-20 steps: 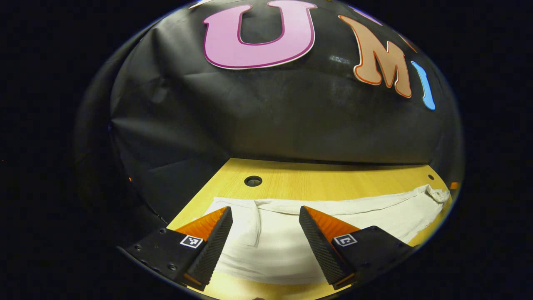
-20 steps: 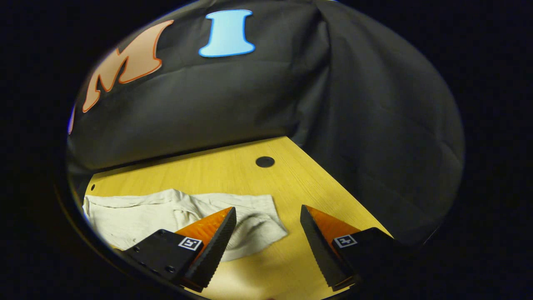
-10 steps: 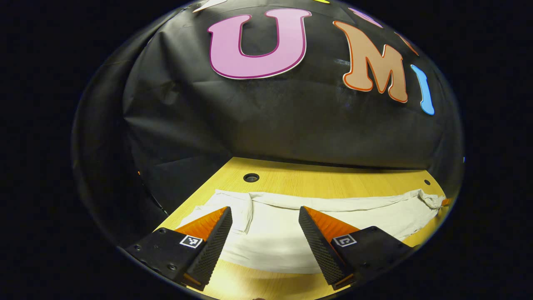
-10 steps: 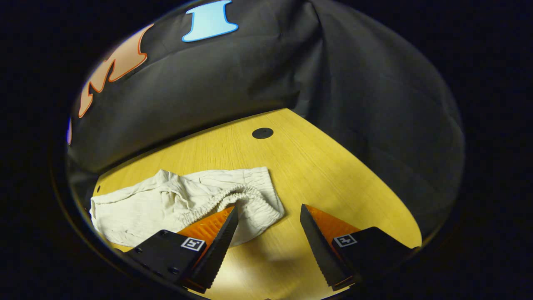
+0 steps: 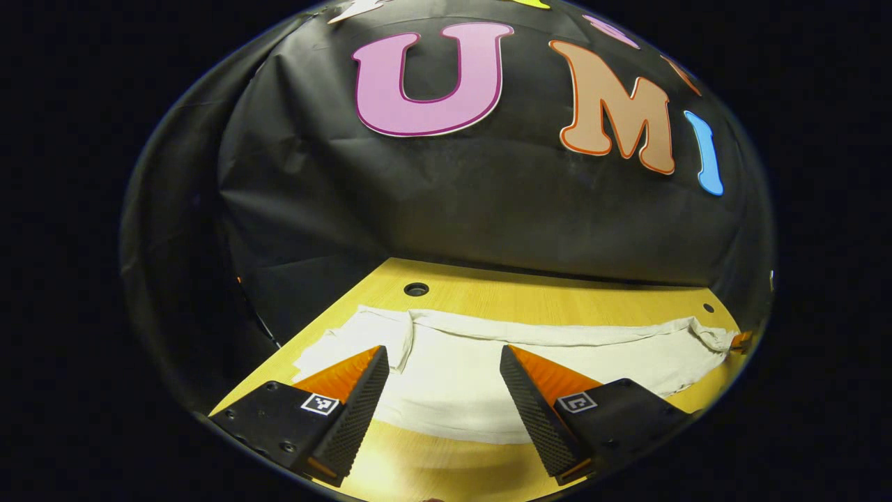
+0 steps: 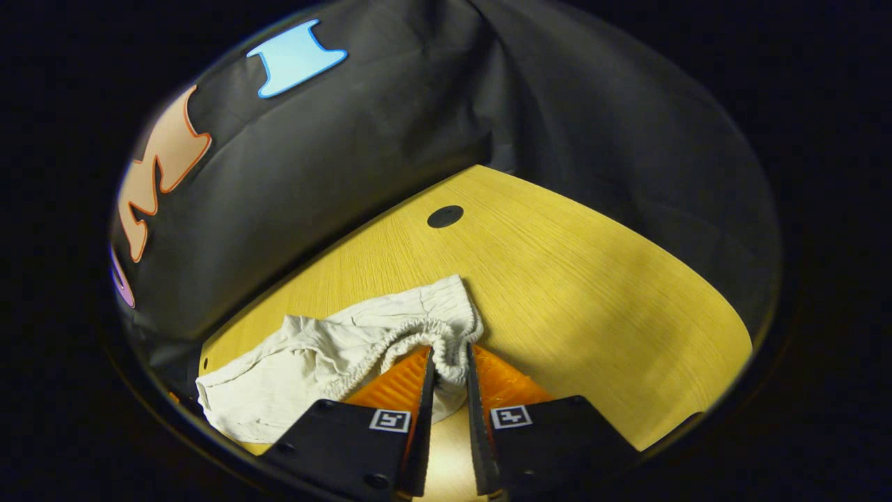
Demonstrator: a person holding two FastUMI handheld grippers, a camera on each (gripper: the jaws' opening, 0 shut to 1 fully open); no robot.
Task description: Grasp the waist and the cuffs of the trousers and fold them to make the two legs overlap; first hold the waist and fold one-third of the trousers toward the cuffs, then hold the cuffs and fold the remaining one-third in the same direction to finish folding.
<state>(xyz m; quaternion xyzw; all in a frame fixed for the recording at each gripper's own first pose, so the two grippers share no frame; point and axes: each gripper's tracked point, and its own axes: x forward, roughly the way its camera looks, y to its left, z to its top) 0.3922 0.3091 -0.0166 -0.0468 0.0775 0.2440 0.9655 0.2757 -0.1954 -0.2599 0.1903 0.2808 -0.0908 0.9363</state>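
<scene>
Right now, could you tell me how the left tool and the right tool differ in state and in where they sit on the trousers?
The left tool is open, its fingers spread apart over the cuff end of the trousers and gripping nothing; the right tool has closed on the gathered elastic waist. Cloth lies flat under the left tool, while at the right tool it is bunched and puckered. Both work on one wooden table.

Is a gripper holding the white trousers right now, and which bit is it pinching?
Yes. The right gripper is shut on the trousers, pinching the gathered elastic waist. The left gripper is open above the cuffs end, holding nothing.
</scene>
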